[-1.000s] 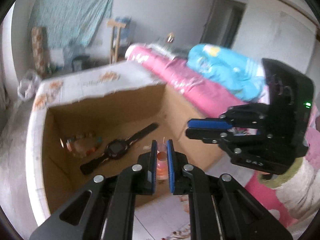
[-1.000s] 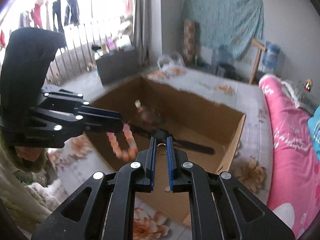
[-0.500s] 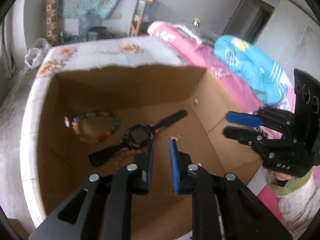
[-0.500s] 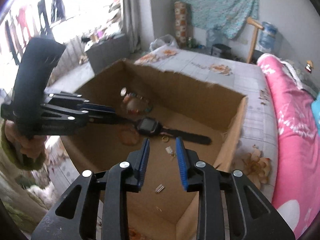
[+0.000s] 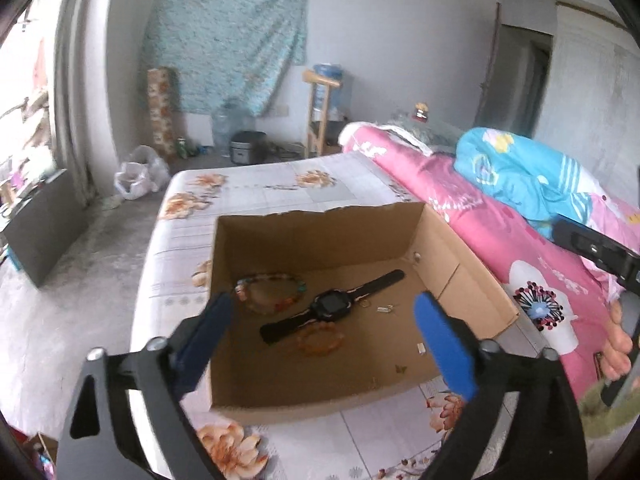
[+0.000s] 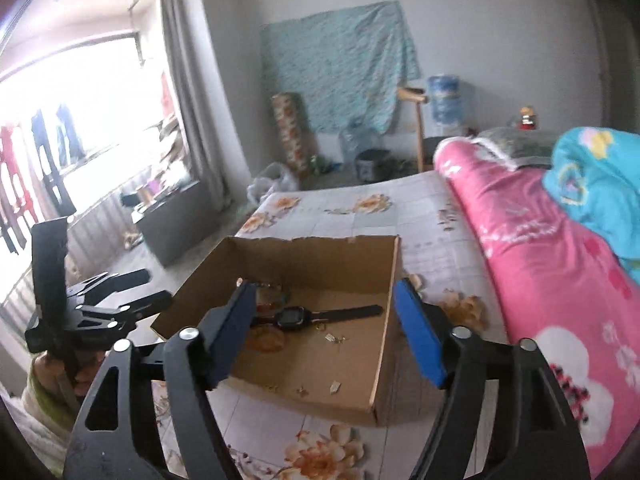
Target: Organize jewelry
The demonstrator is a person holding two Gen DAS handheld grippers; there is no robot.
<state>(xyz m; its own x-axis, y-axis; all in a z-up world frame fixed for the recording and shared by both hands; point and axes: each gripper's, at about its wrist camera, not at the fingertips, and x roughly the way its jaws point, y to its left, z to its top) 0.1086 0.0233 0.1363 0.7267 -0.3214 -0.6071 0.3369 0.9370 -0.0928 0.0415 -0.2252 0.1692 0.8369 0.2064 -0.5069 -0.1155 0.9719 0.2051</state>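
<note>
Jewelry now lies loose in the cardboard box (image 5: pixel 320 232): my left gripper (image 5: pixel 322 340) and right gripper (image 6: pixel 326 334) have just been opening and stand spread, empty. At 12 o'clock the orange bracelet (image 5: pixel 320 340) I dropped rests nearest, then the watch (image 5: pixel 332 304), then the beaded bracelet (image 5: pixel 270 292) toward 11. I judge this drop done.

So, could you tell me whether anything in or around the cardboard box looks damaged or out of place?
The cardboard box has a ragged, torn far rim, as if its flap was ripped off. Inside, small loose bits lie scattered on the floor beside the black watch and the bracelets, rather than grouped. Nothing else stands out.
</note>
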